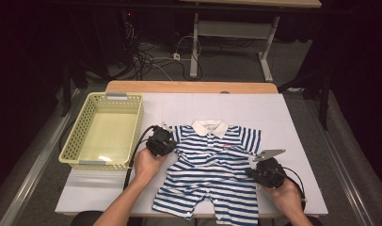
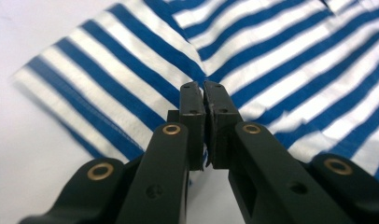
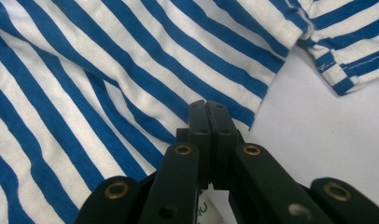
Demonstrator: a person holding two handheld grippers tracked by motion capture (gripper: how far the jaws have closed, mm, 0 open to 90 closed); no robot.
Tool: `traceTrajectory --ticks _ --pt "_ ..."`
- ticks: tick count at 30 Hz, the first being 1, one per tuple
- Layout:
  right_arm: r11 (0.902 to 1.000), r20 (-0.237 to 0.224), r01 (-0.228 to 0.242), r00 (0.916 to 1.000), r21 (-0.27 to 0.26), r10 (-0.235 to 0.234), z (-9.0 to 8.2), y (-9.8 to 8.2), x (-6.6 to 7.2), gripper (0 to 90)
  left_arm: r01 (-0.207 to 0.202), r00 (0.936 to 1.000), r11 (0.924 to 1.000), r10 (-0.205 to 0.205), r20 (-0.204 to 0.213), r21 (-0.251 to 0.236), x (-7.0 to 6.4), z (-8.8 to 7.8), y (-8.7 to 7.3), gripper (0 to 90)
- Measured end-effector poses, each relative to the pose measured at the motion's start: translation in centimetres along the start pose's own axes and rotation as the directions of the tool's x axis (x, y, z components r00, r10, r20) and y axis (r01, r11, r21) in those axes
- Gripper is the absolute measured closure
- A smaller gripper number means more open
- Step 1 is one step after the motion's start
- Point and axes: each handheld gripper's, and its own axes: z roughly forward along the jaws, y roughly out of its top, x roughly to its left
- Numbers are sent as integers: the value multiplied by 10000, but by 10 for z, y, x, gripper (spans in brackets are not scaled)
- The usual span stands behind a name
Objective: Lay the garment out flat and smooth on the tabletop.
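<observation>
Lying flat near the front of the white table is one blue-and-white striped baby suit; two grippers pinch it; the left gripper is closed on cloth by a sleeve; the right gripper is closed on its side edge; farther left sits one yellow basket, empty; behind, grey floor with cables.

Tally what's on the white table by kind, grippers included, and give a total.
Striped romper: 1
Yellow basket: 1
Grippers: 2, the left gripper and the right gripper, each shut on the romper's edge
Total: 4
</observation>
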Motion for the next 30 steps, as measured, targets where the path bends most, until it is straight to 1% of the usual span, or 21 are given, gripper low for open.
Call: traceTrajectory --ticks 1,2,4,5,8,10,12,14,15,16,19,21,22,23,24,25,26,27,29,30 --pt "10000 34 9 10000 -8 -9 0 0 0 900 -89 10000 9999 89 32 -88 -2 -2 0 799" --pt "10000 66 5 10000 -28 -5 0 1 1 900 -180 9998 9997 181 110 -150 -4 -4 0 740" --pt "9999 142 -102 9998 -133 104 0 1 2 858 -402 9987 9988 411 312 -277 -12 -9 -1 664" --pt "9996 102 -118 9999 -274 121 -1 1 1 839 -506 9977 9980 522 432 -389 -16 -13 -2 634" --pt "9972 -106 -369 9993 -653 363 -6 1 4 786 -730 9923 9945 799 942 -753 -29 -28 -6 582" --pt "9960 -291 -368 9990 -811 345 -7 2 8 769 -896 9868 9917 1010 1268 -925 -39 -37 -12 566" --pt "9956 -351 -290 9990 -893 260 -6 4 11 749 -1177 9801 9893 1297 1502 -866 -48 -43 -19 551" --pt "9957 -341 -263 9991 -886 233 -4 7 15 726 -1335 9737 9881 1450 1758 -758 -54 -44 -28 520" --pt "9959 -334 -218 9993 -878 189 -3 8 16 718 -1394 9720 9876 1503 1808 -719 -57 -43 -32 500" --pt "9959 -349 -235 9992 -878 205 -1 10 17 709 -1532 9708 9861 1623 1768 -637 -59 -42 -36 484" --pt "9955 -271 -248 9994 -916 224 2 12 17 676 -1622 9727 9864 1646 1633 -281 -61 -34 -42 470" --pt "9960 -287 -284 9992 -843 260 4 12 17 666 -1542 9742 9880 1525 1662 -27 -60 -27 -44 470" --pt "9963 -303 -290 9992 -810 266 6 12 17 666 -1573 9755 9875 1534 1575 125 -60 -24 -45 469" --pt "9972 -290 -254 9993 -702 234 7 11 16 671 -1570 9767 9873 1515 1518 249 -61 -21 -45 471" --pt "9977 -282 -237 9994 -630 219 9 11 16 687 -1637 9759 9856 1556 1530 419 -61 -18 -45 484" --pt "9984 -341 -199 9993 -526 181 10 10 16 715 -1735 9751 9835 1641 1493 520 -62 -17 -46 519" --pt "9988 -342 -105 9994 -469 89 11 10 17 744 -1908 9731 9803 1820 1414 507 -63 -18 -46 573" --pt "9990 -338 17 9994 -439 -32 11 10 18 788 -2035 9697 9773 1929 1498 591 -64 -19 -46 678" --pt "9990 -366 270 9989 -349 -283 11 11 20 882 -2127 9659 9734 1964 1687 851 -64 -20 -46 826" --pt "9989 -391 362 9985 -298 -374 11 11 21 898 -2144 9655 9720 1961 1711 958 -64 -22 -46 853"
